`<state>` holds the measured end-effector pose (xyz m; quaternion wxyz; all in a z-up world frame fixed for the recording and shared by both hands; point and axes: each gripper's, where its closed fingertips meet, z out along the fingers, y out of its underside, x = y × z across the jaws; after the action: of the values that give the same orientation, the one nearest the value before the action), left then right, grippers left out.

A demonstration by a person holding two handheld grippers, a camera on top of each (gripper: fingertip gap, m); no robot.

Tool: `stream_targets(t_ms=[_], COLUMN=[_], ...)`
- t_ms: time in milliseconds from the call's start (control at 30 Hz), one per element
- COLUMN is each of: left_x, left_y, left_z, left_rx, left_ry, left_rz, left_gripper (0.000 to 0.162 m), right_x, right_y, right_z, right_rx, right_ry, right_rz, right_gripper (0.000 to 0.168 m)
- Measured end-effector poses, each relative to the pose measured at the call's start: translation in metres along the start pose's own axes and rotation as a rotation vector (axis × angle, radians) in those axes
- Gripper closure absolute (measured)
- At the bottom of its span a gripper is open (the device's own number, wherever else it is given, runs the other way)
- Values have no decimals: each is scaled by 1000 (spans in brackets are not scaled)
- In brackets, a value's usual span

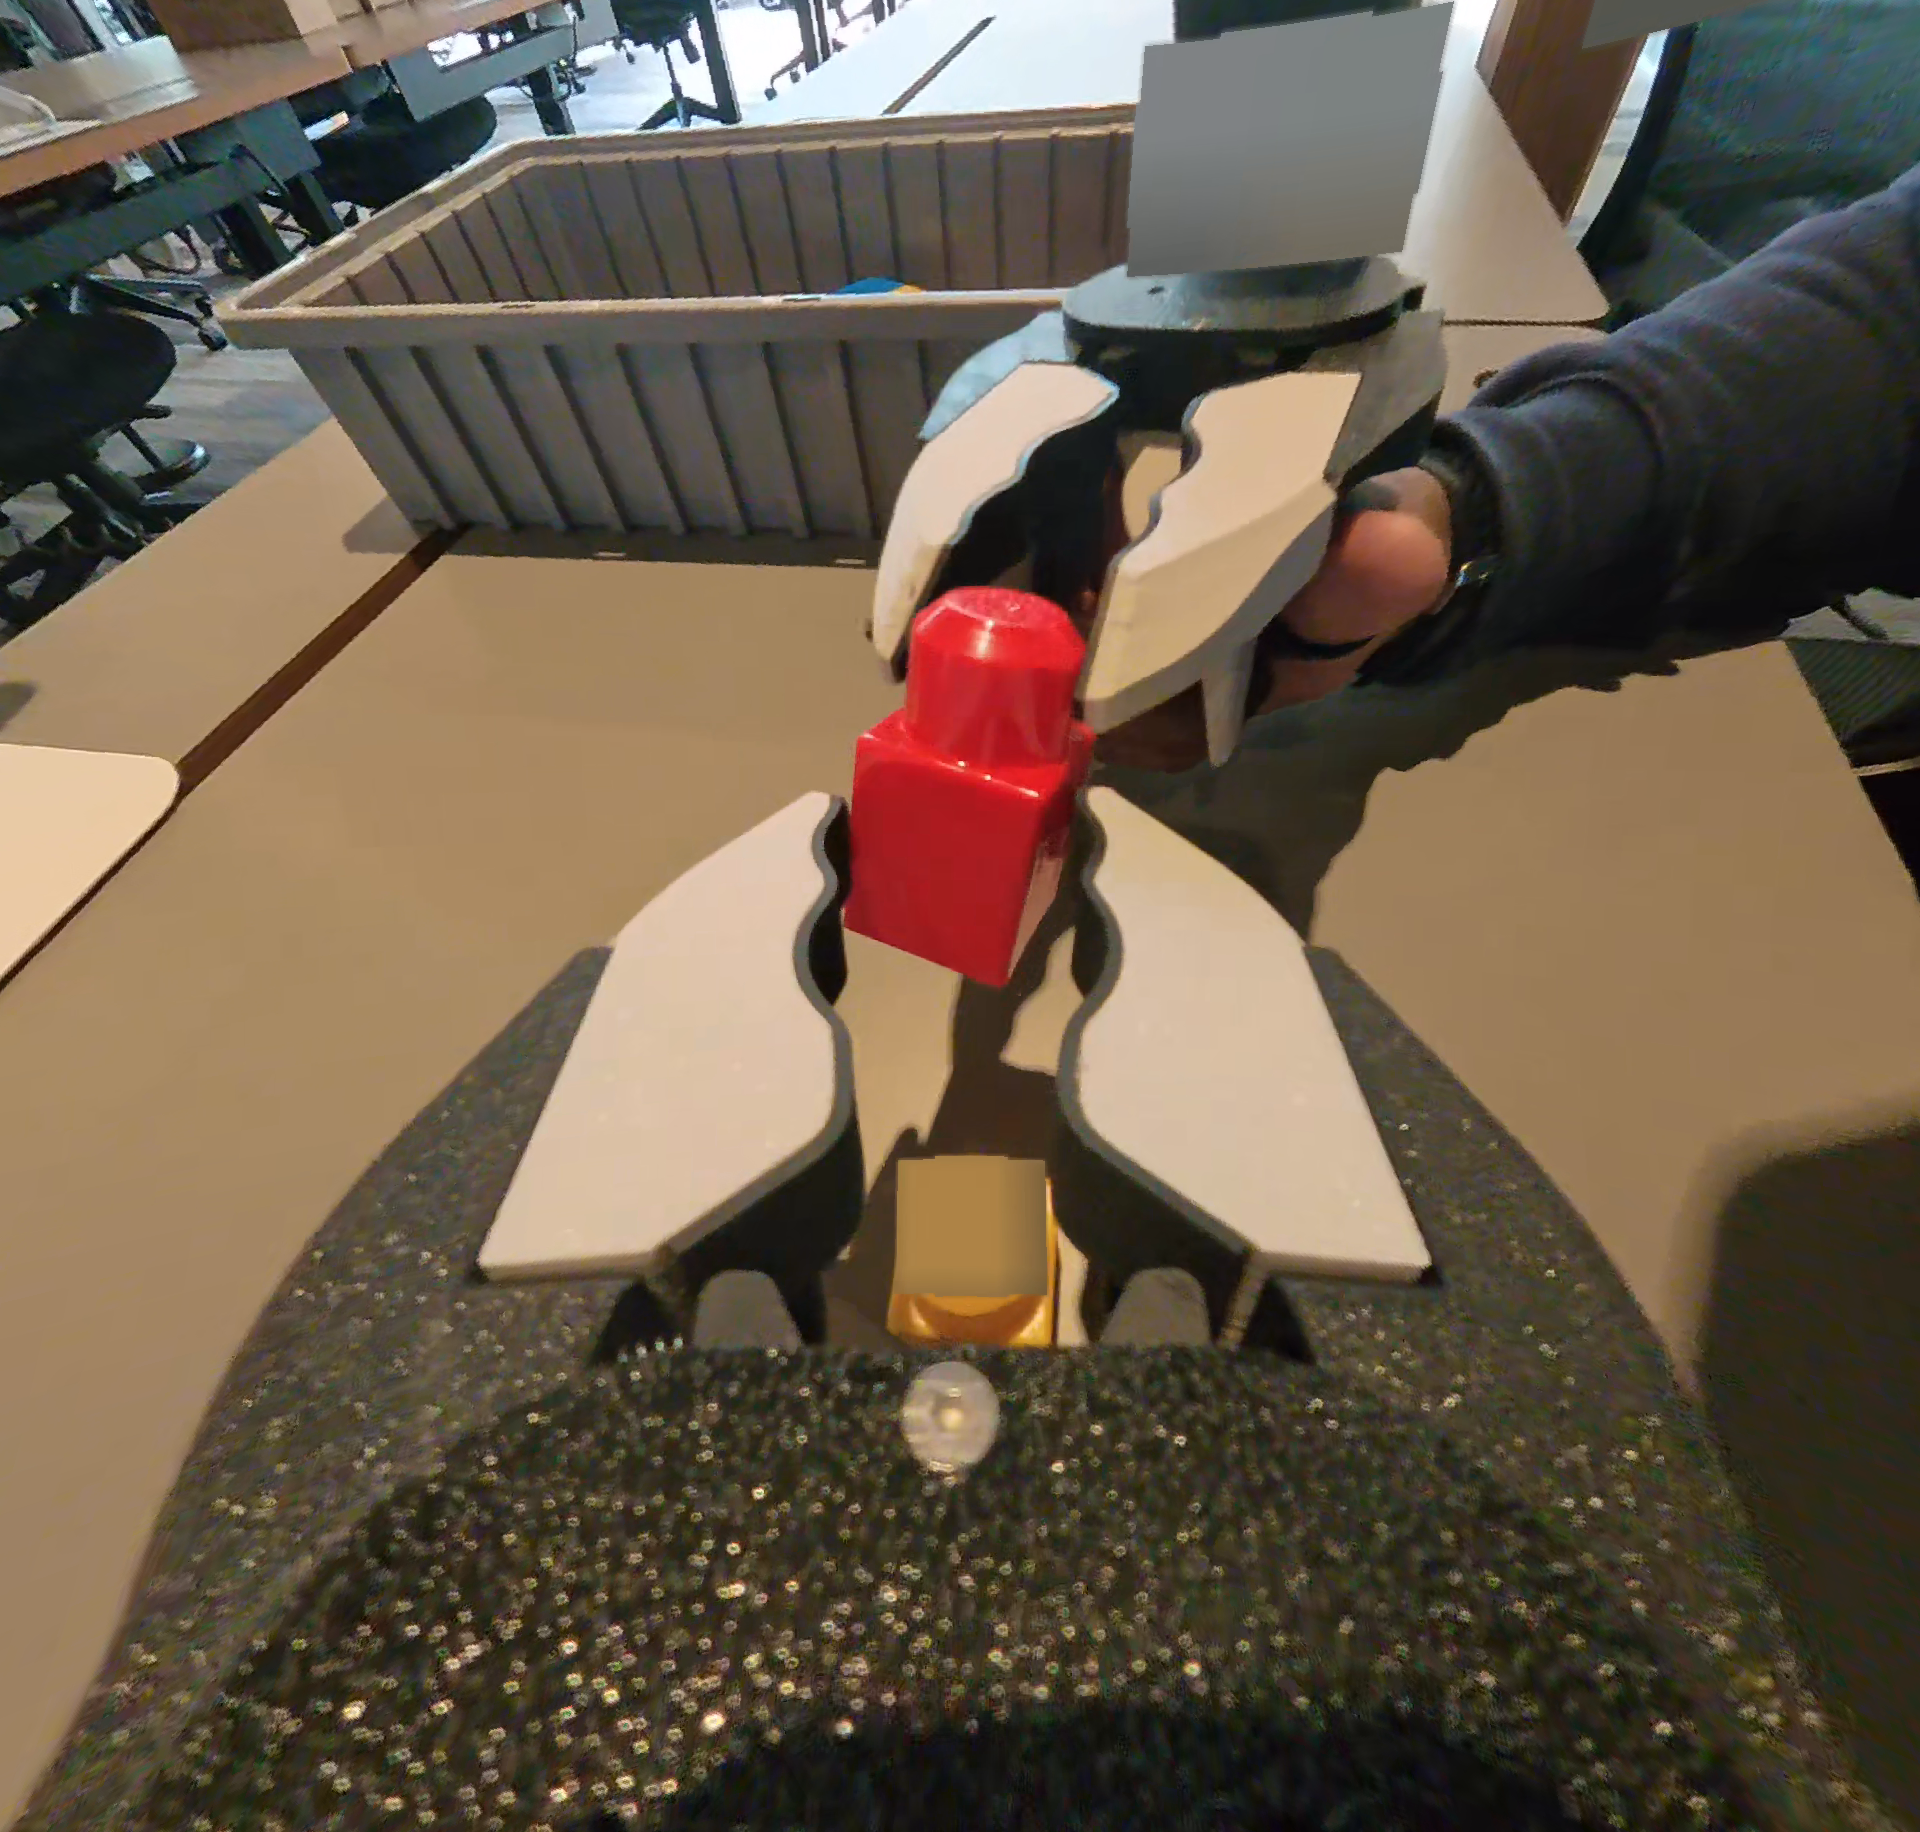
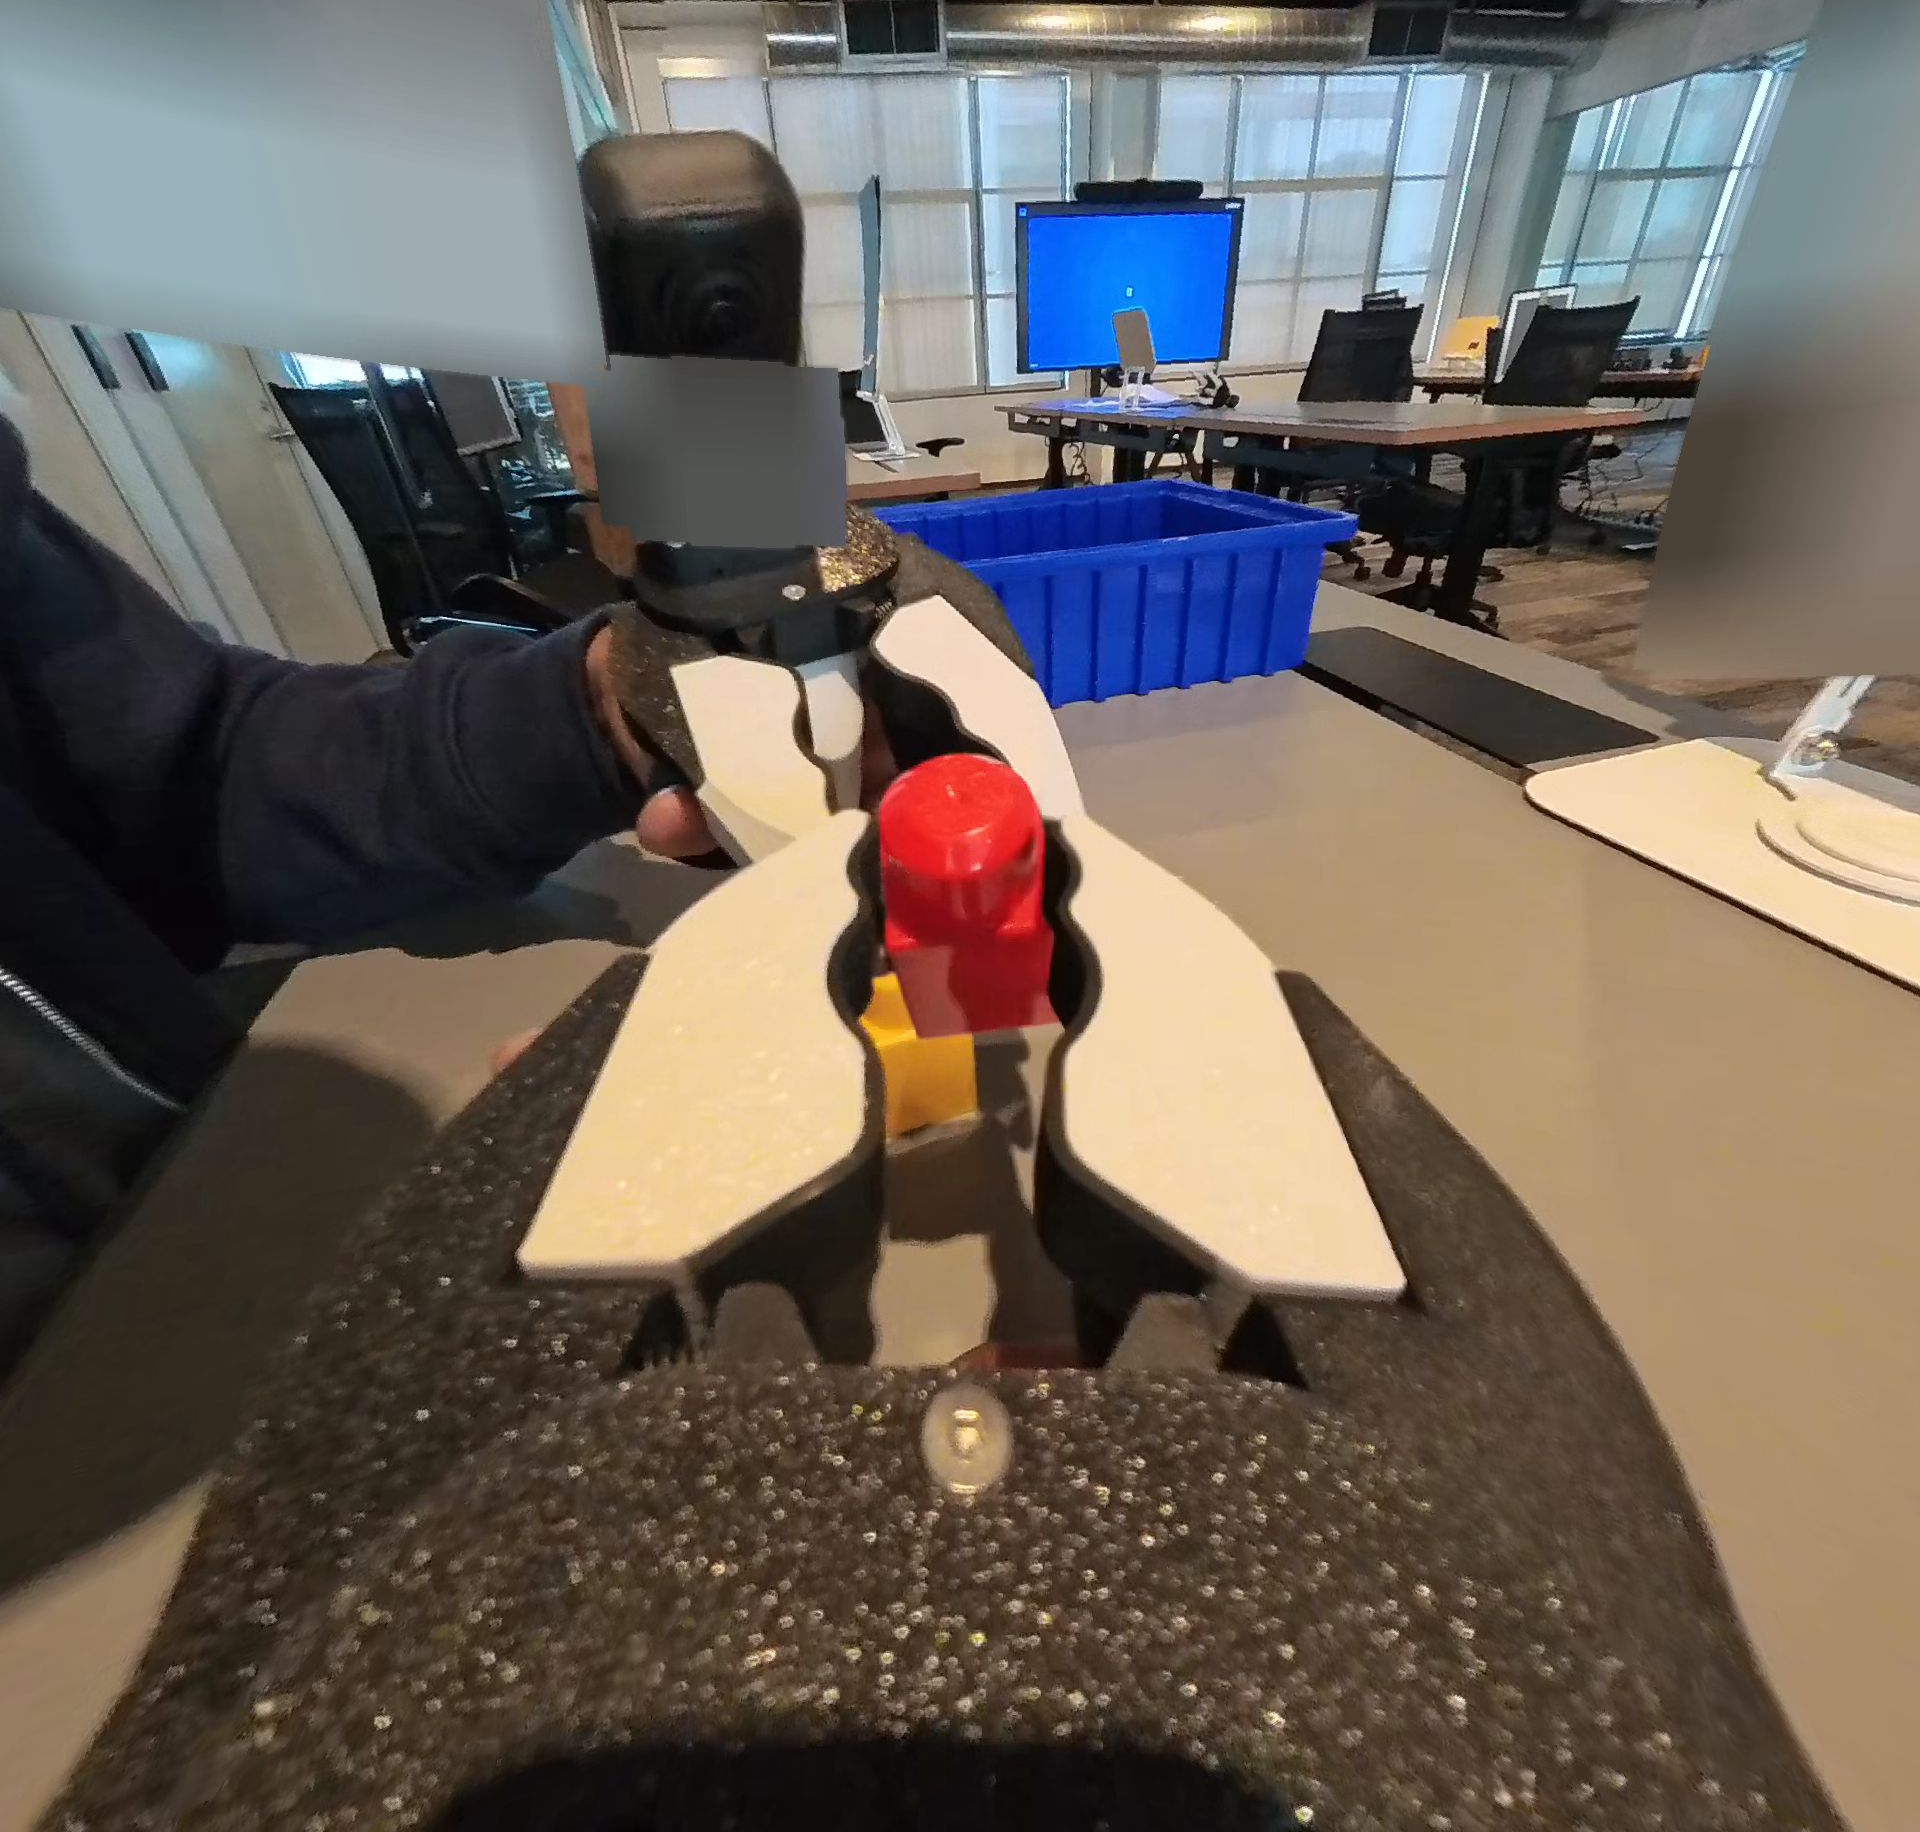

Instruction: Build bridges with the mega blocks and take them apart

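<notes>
Tongs, left: left gripper (image 1: 961,847) clamps the red block (image 1: 956,806) by its body, held above the table (image 1: 520,743).
Tongs, right: right gripper (image 2: 961,847) closes around the same block's stud (contact looks snug).
Step well done: steady one grip; judging by the pictures, pull straight, no twisting.
Count: one red block, one yellow block (image 2: 920,1065), one grey bin (image 1: 675,328), one blue bin (image 2: 1122,587).

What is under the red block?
A yellow block sits under the red block, sticking out to one side. How they join is hidden by the claw fingers.
</notes>
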<state>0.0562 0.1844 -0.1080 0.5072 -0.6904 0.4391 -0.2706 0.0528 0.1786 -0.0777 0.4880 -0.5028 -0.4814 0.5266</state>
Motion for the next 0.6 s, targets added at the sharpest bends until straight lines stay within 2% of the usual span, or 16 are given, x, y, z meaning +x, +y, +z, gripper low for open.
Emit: stream_targets(t_ms=[300,400,600], left_x=[3,-5,-23], left_y=[2,8,46], left_z=[-7,-25,-75], left_rx=[-7,-32,-155], left_ry=[42,36,32], left_rz=[-63,-44,-49], left_gripper=[123,119,124], right_x=[-3,-1,4], right_y=[-2,-2,34], right_z=[2,1,10], right_rx=[1,-13,-231], right_ry=[-34,-91,-242], right_rz=[33,99,131], right_gripper=[140,141,141])
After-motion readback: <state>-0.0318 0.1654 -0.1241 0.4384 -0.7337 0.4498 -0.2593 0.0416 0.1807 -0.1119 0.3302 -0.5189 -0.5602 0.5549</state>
